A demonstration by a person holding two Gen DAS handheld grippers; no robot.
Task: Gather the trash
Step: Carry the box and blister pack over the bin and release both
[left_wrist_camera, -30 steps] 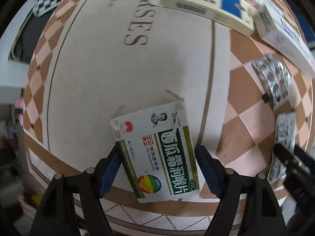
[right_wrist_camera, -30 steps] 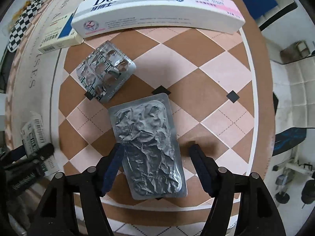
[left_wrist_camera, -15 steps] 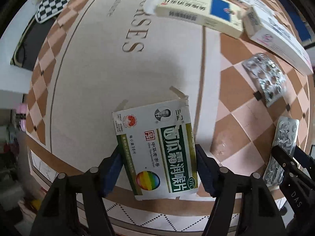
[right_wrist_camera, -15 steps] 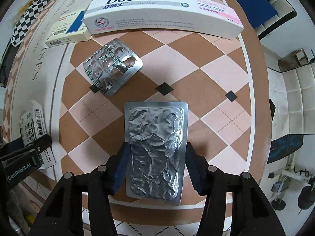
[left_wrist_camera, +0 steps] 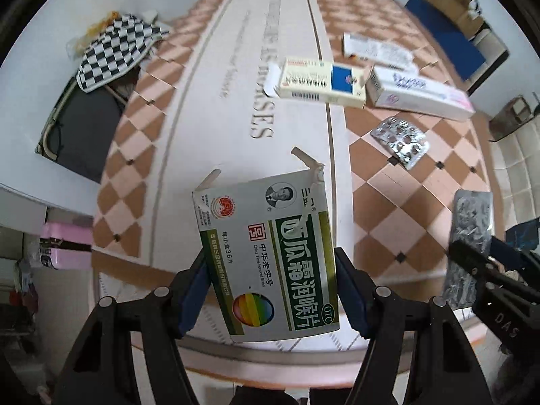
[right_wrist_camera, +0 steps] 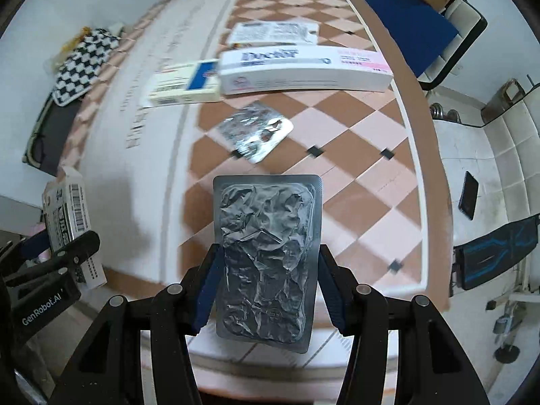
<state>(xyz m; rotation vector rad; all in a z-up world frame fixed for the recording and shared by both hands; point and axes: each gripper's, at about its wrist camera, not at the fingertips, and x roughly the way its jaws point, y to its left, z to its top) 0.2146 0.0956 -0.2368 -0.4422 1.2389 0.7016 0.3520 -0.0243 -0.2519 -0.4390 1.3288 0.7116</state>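
Pickup is done: your left hand-held gripper (left_wrist_camera: pixel 270 287) clamps the green medicine box (left_wrist_camera: pixel 266 256) and your right hand-held gripper (right_wrist_camera: pixel 266 290) the crumpled blister pack (right_wrist_camera: pixel 266 256), both above the desk (left_wrist_camera: pixel 216 141), so next you need a bin, unseen here.

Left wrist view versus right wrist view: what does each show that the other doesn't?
Only the left wrist view shows the printed green face of the lozenge box clamped in the left gripper. Only the right wrist view shows a black phone on the floor. Both show the empty blister pack held by the right gripper, the second blister pack and the toothpaste box.
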